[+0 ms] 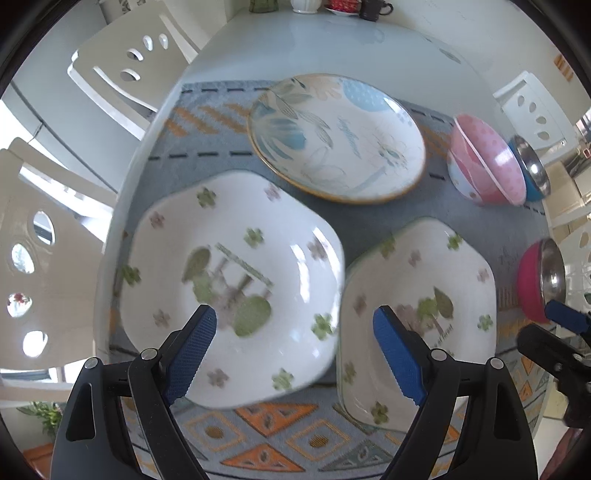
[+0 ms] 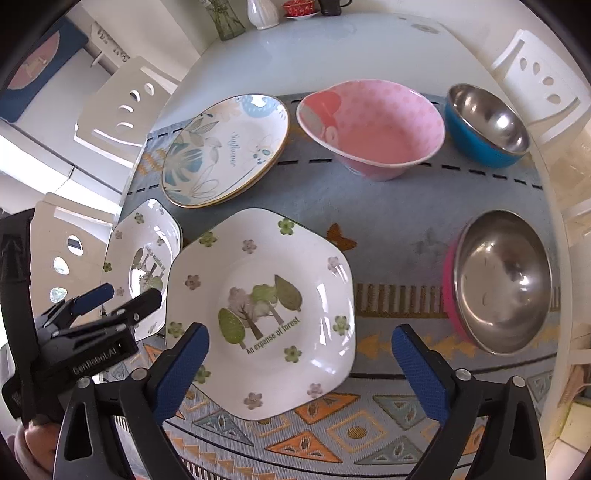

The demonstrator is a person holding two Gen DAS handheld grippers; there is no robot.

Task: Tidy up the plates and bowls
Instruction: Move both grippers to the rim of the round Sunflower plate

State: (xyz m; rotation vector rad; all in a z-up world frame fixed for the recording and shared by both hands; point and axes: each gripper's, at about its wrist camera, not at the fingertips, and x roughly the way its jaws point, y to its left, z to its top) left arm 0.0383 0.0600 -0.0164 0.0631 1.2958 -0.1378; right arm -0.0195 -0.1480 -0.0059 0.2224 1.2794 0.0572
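Observation:
Two white hexagonal plates with tree prints lie side by side on the mat: the left plate (image 1: 229,284) (image 2: 144,258) and the right plate (image 1: 417,314) (image 2: 258,310). My left gripper (image 1: 291,317) (image 2: 110,299) hovers open over the left plate's near edge, holding nothing. My right gripper (image 2: 299,343) (image 1: 565,325) is open above the right plate's near edge, also holding nothing. Behind them sit a round floral plate (image 1: 336,136) (image 2: 225,147), a pink bowl (image 1: 484,158) (image 2: 373,129), a blue steel bowl (image 1: 532,170) (image 2: 487,125) and a magenta steel bowl (image 1: 543,280) (image 2: 502,280).
Everything rests on a patterned blue-grey mat (image 2: 388,206) on a round white table (image 2: 314,48). A vase (image 2: 262,13), a red cup (image 2: 299,7) and a dark mug (image 1: 373,9) stand at the far edge. White chairs (image 1: 122,70) (image 2: 539,74) ring the table.

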